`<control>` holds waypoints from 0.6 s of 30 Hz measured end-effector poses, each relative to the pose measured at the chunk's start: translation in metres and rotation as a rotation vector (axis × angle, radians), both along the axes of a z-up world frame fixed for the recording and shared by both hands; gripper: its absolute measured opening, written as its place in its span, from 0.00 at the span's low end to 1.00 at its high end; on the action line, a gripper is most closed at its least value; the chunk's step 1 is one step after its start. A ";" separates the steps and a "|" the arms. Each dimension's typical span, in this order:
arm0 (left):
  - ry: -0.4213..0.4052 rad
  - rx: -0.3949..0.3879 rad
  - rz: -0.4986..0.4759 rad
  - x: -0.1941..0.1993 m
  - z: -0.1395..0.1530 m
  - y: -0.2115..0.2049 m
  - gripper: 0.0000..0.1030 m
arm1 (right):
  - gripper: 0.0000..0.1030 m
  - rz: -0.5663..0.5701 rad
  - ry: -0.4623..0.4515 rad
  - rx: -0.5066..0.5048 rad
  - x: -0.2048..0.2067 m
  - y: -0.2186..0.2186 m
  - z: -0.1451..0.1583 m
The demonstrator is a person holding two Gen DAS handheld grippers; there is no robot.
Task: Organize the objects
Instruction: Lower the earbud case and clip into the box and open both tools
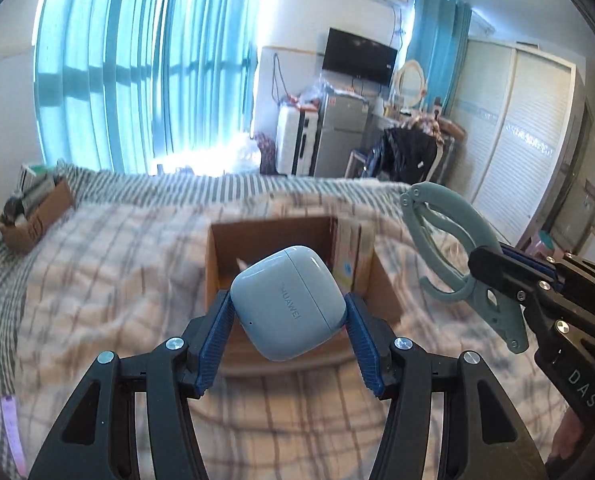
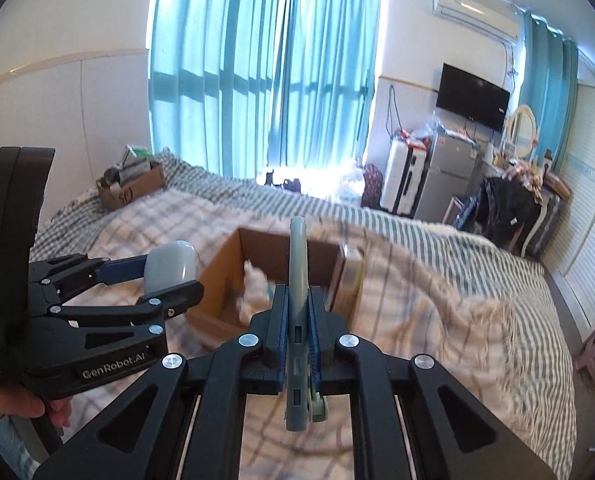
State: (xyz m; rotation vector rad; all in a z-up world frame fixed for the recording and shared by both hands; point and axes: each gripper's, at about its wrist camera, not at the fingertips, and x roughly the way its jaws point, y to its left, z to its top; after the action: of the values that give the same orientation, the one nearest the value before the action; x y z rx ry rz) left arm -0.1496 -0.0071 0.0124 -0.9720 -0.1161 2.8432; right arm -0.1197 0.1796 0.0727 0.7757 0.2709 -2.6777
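Note:
My left gripper (image 1: pixel 288 312) is shut on a pale blue Huawei earbud case (image 1: pixel 287 300) and holds it above the near edge of an open cardboard box (image 1: pixel 217 264) on the bed. The case also shows in the right wrist view (image 2: pixel 171 260). My right gripper (image 2: pixel 297 320) is shut on a grey-green plastic clamp tool (image 2: pixel 298 264), held edge-on over the same box (image 2: pixel 221 272). In the left wrist view the clamp tool (image 1: pixel 449 240) hangs to the right of the box. The box holds a packet and white crumpled material.
A plaid blanket (image 1: pixel 109 264) covers the bed. A second cardboard box (image 1: pixel 33 216) full of items sits at the far left corner of the bed. Curtains, a fridge, a suitcase, a wall TV and a wardrobe stand beyond the bed.

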 end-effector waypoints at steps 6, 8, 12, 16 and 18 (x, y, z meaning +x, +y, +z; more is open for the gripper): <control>0.026 0.005 0.016 -0.040 0.010 -0.012 0.56 | 0.08 0.015 0.025 0.014 -0.044 -0.017 0.015; 0.029 0.004 0.022 -0.054 0.008 -0.015 0.56 | 0.08 0.018 0.027 0.019 -0.058 -0.020 0.014; 0.023 -0.025 0.024 -0.081 -0.002 -0.019 0.56 | 0.08 0.024 0.013 0.032 -0.090 -0.030 0.006; -0.007 -0.041 0.029 -0.103 -0.023 -0.021 0.56 | 0.08 0.030 -0.029 0.053 -0.124 -0.041 -0.017; -0.031 -0.052 0.026 -0.114 -0.038 -0.023 0.56 | 0.08 0.028 -0.052 0.051 -0.135 -0.042 -0.029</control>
State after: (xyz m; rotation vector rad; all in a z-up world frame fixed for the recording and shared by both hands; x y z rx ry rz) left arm -0.2634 -0.0300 -0.0253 -1.0330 -0.0593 2.8690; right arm -0.2552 0.1380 0.0435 0.8484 0.3356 -2.6292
